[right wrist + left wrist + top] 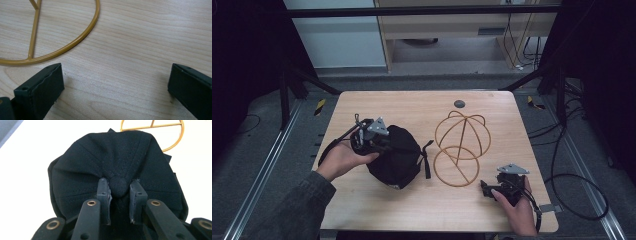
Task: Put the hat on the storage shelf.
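Left gripper [384, 142] clamped tight on black cap [397, 155] (jaws pinching its crown button), at nine o'clock; right gripper [484, 188] spread wide, resting at four o'clock.

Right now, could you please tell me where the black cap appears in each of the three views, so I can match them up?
High view: the black cap sits left of centre on the table, gripped by the left claw.
Left gripper view: it takes up the middle, jaws pinching its top button.
Right gripper view: not in it.
Shared landmark: the gold wire stand, also at upper right and upper left.
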